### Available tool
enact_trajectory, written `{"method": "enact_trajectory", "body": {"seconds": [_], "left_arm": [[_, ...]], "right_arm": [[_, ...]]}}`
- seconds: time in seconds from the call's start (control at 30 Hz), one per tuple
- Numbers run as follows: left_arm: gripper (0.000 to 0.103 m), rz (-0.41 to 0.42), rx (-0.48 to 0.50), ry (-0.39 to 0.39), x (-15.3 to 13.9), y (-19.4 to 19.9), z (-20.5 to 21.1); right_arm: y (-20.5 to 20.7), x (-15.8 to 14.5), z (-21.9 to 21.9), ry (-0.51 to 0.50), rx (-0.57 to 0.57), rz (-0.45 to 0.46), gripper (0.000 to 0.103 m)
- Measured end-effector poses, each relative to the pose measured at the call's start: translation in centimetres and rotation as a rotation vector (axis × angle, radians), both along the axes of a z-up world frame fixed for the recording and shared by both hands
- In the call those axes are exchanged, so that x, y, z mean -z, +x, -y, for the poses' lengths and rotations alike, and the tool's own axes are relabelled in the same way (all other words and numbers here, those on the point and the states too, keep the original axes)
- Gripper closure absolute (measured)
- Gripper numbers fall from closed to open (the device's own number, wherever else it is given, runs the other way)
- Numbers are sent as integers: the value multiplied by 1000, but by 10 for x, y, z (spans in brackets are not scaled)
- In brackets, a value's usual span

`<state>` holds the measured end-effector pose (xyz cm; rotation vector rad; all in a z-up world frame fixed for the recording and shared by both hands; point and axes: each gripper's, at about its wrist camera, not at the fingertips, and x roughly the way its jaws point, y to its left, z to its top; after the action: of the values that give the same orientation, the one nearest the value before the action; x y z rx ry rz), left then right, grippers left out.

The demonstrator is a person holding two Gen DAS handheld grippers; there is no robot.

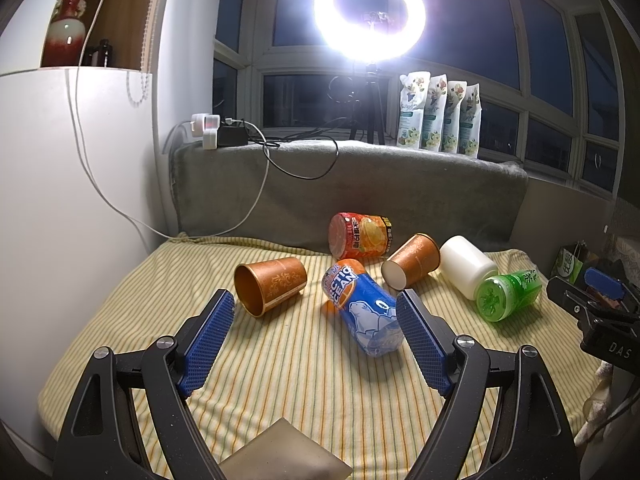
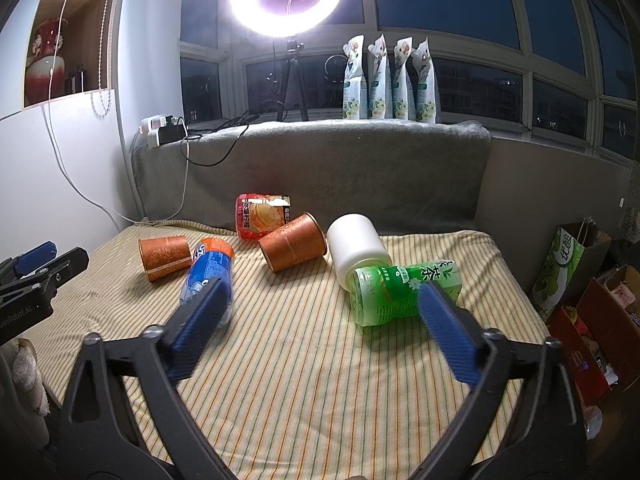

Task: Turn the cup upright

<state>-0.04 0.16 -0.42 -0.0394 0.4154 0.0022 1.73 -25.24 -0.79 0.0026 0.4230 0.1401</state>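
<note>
Several cups lie on their sides on a yellow striped cloth (image 1: 280, 364). An orange paper cup (image 1: 270, 285) lies at the left with its mouth toward me; it also shows in the right wrist view (image 2: 165, 257). A second orange cup (image 1: 412, 261) (image 2: 294, 247) lies in the middle. A blue cup (image 1: 362, 307) (image 2: 208, 276), a red-orange cup (image 1: 358, 236) (image 2: 262, 216), a white cup (image 1: 468, 266) (image 2: 358, 250) and a green cup (image 1: 508, 294) (image 2: 400, 294) lie around them. My left gripper (image 1: 316, 312) is open and empty, just short of the blue cup. My right gripper (image 2: 324, 300) is open and empty, near the green cup.
A grey padded ledge (image 1: 360, 184) backs the cloth, with a ring light (image 1: 370, 12), chargers (image 1: 212, 130) and several pouches (image 1: 440, 114) on it. A white cabinet (image 1: 60, 200) stands at the left. Bags and boxes (image 2: 592, 312) stand to the right.
</note>
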Motion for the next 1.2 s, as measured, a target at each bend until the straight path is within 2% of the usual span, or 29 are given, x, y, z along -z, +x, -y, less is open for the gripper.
{"method": "enact_trajectory", "body": {"seconds": [0.9,1.2], "left_arm": [[20,-9,2,10,0,2,5],[20,-54,0,22,13,13,-3]], "right_arm": [[2,0,3,3,-1,-6,0],[30,8,1,-32,-37,-49,0]]}}
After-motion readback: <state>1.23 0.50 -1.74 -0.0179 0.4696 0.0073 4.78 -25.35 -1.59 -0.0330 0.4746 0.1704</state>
